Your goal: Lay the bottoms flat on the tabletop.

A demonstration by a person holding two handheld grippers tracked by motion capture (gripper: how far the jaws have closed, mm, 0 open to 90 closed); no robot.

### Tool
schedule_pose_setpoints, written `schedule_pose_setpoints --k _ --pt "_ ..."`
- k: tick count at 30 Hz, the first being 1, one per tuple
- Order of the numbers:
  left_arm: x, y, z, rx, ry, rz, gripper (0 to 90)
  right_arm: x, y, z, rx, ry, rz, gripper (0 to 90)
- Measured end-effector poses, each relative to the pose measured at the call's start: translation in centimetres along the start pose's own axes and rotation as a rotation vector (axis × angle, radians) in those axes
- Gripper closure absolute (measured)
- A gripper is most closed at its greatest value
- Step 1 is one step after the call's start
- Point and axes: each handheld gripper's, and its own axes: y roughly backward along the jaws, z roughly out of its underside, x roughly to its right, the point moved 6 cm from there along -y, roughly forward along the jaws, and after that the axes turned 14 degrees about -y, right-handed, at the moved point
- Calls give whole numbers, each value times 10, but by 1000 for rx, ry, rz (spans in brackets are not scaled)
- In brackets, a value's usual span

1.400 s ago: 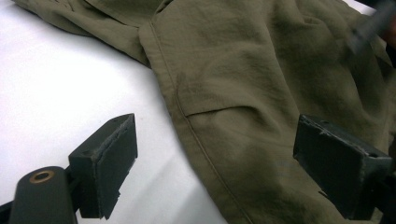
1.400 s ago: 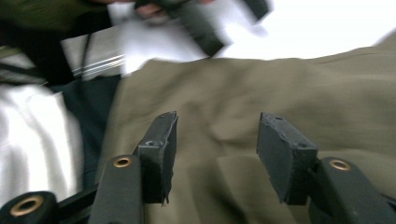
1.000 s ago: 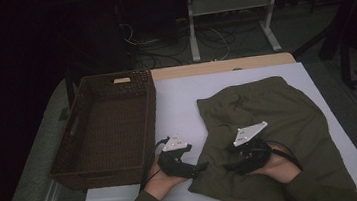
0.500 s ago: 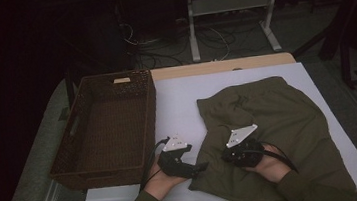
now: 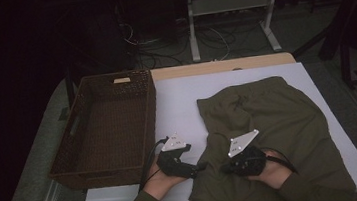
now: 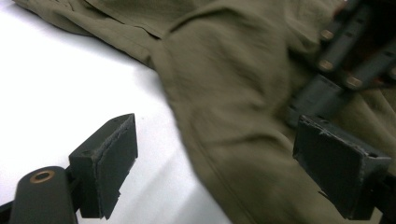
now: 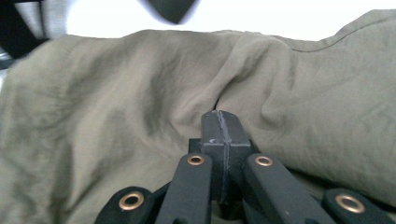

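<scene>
- The soft olive-green cloth garment [image 5: 275, 135] lies spread on the right part of my white desk [image 5: 182, 105], and its near edge hangs close to my side
- My right tongs [image 7: 220, 122] have just been closing, and now they are pressed together; a little fold of the green cloth is bunched up at their tips, so I think they pinch it
- My left tongs [image 6: 224, 154] are spread wide, with the edge of the cloth lying between them but not squeezed
- In the view from above, my left tongs [image 5: 193, 168] sit just beside the cloth's left edge and my right tongs [image 5: 226, 166] rest on the cloth
- I think the cloth is light and floppy; it will sag and wrinkle when I lift it
- It is not slippery and will not break
- A good place to grab is the thick hem along the edge, one spot for each hand
- The brown woven basket [image 5: 108, 168] stands on the left of the desk, near my left hand
- Nothing lies between the cloth and the basket, so the way looks open
</scene>
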Motion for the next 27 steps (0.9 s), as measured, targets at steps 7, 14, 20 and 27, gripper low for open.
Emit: schedule_pose_setpoints --k 7,14,20,27 --pt "0 -1 -1 1 2 1 133 -36 1 13 -40 39 -166 899" --pt "0 -1 0 -1 3 3 132 -62 -9 18 -92 115 -199 892" --pt "-1 -2 1 -8 9 7 133 -38 11 8 4 59 -147 700" --pt "-2 -4 2 -22 16 3 136 -7 35 2 113 -26 -63 554"
